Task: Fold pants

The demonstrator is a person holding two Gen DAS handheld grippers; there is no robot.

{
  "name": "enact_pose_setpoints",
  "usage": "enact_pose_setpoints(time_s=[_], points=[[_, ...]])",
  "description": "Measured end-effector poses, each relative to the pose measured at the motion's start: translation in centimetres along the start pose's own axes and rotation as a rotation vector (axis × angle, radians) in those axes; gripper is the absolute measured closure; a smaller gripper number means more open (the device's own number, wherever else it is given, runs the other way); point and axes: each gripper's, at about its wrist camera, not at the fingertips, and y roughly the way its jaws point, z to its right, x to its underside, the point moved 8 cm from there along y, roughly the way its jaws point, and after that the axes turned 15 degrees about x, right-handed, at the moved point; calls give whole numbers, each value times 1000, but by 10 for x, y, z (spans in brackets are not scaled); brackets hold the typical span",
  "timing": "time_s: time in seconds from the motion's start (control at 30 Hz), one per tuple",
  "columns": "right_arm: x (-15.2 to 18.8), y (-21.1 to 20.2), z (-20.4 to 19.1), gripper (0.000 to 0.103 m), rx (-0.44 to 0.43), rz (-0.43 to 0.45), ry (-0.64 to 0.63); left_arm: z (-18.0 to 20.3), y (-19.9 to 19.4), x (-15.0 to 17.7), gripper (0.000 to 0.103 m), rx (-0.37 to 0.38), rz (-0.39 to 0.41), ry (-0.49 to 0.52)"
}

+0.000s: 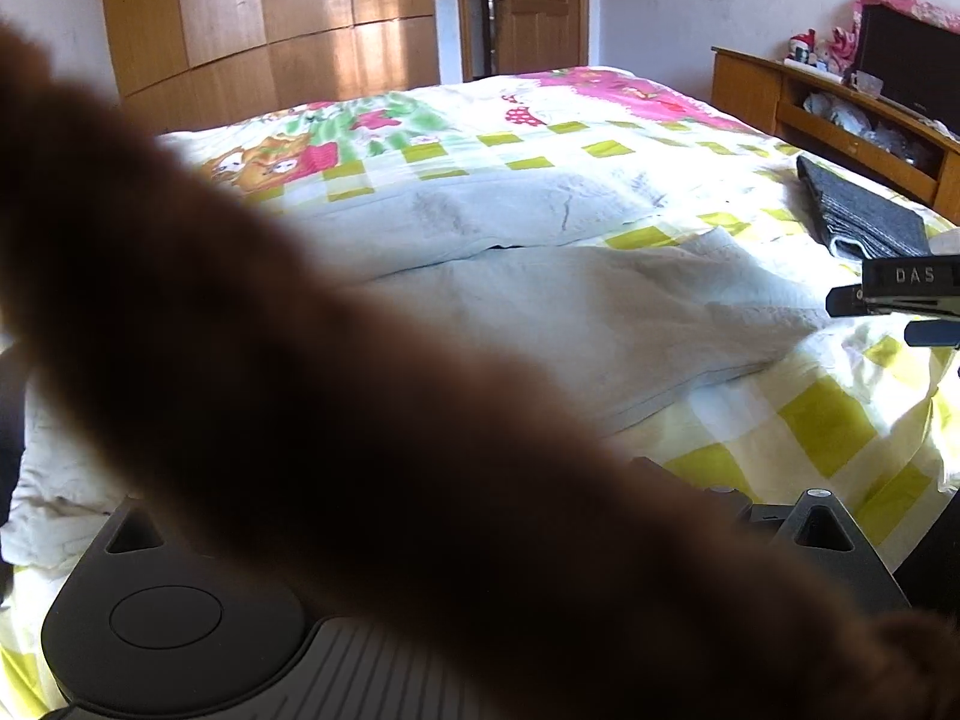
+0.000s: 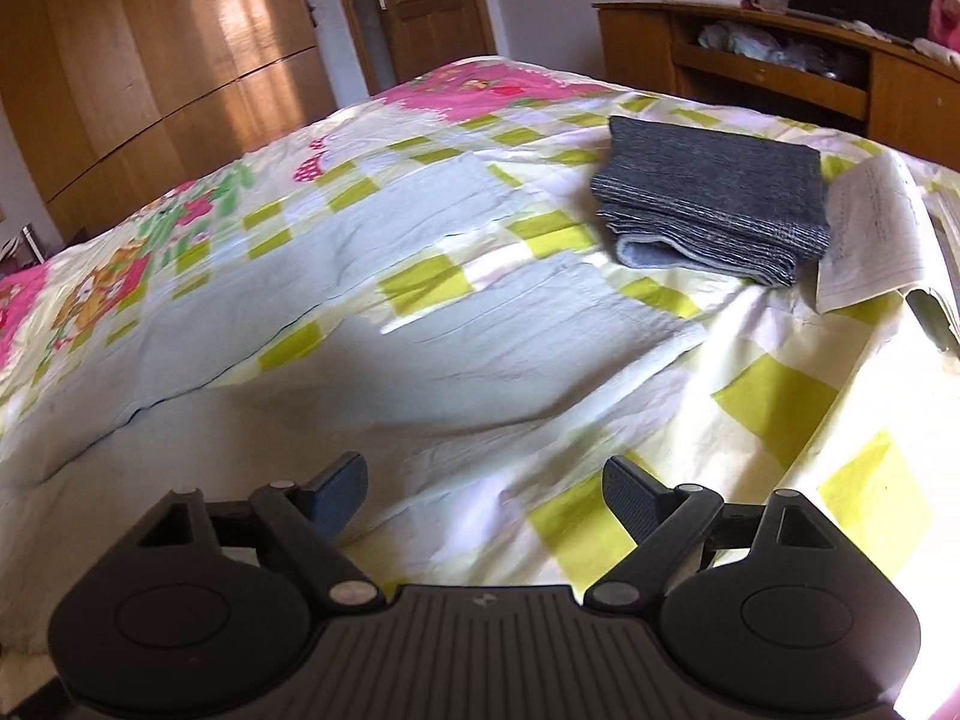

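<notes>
Sunlit bedroom: a bed under a checked floral quilt (image 1: 810,414) runs back toward a wooden wardrobe (image 1: 264,18) at 11 o'clock and a door (image 1: 537,0) at 12. From the left wrist view, pale grey pants (image 1: 540,276) lie spread across the middle of the quilt. A blurred brown cloth (image 1: 372,450) drapes across the lens from 10 to 5 o'clock, hiding the left gripper's fingers, so I cannot tell their state. The right gripper (image 1: 894,300) pokes in at 3 o'clock, a folded dark grey garment (image 1: 864,210) behind it.

From the right wrist view, the right gripper (image 2: 486,489) hovers at 6 o'clock, fingers (image 2: 630,492) spread wide, holding nothing, over the pants (image 2: 372,360). The folded garment (image 2: 714,204) sits at 1 o'clock, touching an open booklet (image 2: 870,240) at 2.
</notes>
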Motion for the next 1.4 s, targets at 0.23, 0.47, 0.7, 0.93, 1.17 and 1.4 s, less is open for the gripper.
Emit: enact_pose_setpoints(time_s=[0.23, 0.47, 0.7, 0.93, 1.17, 1.4], points=[[-18, 55, 34, 50, 19, -122, 210, 19, 32, -18, 0, 58, 5, 58], [-31, 57, 59, 84, -23, -116, 294, 28, 51, -21, 0, 76, -15, 82], [-34, 59, 75, 82, 82, -120, 170, 39, 47, -17, 0, 111, -14, 112], [-34, -3, 56, 80, 196, 106, -20, 13, 29, 8, 0, 81, -73, 104], [16, -57, -107, 80, -199, 105, -368, -83, -20, 1, 0, -108, -9, 51], [129, -109, -290, 79, -595, 68, -806, -194, -62, 9, 0, -279, 0, -23]])
